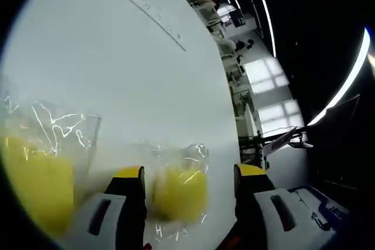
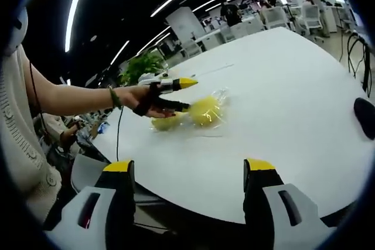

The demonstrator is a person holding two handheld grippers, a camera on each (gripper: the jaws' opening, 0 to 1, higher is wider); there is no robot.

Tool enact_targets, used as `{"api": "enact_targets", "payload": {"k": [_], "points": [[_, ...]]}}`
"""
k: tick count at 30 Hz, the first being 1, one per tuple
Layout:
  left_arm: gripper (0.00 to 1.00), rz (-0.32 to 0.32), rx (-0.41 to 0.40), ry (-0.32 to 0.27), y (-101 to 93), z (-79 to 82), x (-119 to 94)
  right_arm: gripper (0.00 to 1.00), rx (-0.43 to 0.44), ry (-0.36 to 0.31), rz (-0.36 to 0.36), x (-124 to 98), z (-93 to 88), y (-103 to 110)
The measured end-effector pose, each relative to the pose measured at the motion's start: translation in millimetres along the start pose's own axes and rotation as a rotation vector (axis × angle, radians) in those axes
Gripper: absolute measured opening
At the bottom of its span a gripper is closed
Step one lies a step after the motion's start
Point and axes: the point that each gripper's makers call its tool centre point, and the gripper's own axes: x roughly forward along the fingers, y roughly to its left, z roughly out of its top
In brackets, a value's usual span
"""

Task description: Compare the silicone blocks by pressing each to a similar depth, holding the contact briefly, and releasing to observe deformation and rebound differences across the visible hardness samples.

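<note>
Blocks: yellow silicone block in crinkly clear wrap sits on white table btwn spread jaws of left hand-held gripper, untouched; prob soft, slippery film, so press mid-faces; right hand-held gripper apart, empty, well back.

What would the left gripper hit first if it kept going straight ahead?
Most likely the yellow block in clear wrap, sitting between the left gripper jaws; beyond it lies bare white table.
</note>
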Motion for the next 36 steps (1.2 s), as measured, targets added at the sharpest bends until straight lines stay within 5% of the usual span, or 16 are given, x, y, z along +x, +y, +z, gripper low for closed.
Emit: {"api": "enact_targets", "payload": {"k": [8, 14, 18, 22, 29, 32, 36], "points": [[0.43, 0.048, 0.040, 0.016, 10.4, 0.7, 11, 0.70, 0.016, 0.002, -0.014, -2, -0.4, -9], [0.13, 0.097, 0.059, 0.021, 23.1, 2.7, 13, 0.69, 0.016, 0.006, -0.013, -2, -0.5, -10], [0.03, 0.088, 0.011, 0.003, 23.3, 4.9, 13, 0.66, 0.017, 0.012, -0.017, -4, -3.3, -12], [0.00, 0.097, 0.164, 0.006, 20.4, 4.2, 14, 0.67, 0.030, 0.007, -0.018, -9, -5.0, -13], [0.00, 0.106, 0.149, -0.016, 15.0, 3.3, 13, 0.66, 0.027, 0.003, -0.033, -15, -4.7, -15], [0.00, 0.057, 0.119, -0.031, 1.4, 3.8, 11, 0.66, 0.027, -0.005, -0.032, -16, -3.4, -13], [0.00, 0.041, 0.214, -0.051, -14.5, 2.3, 4, 0.66, 0.015, -0.006, -0.027, -14, -2.9, -8]]}}
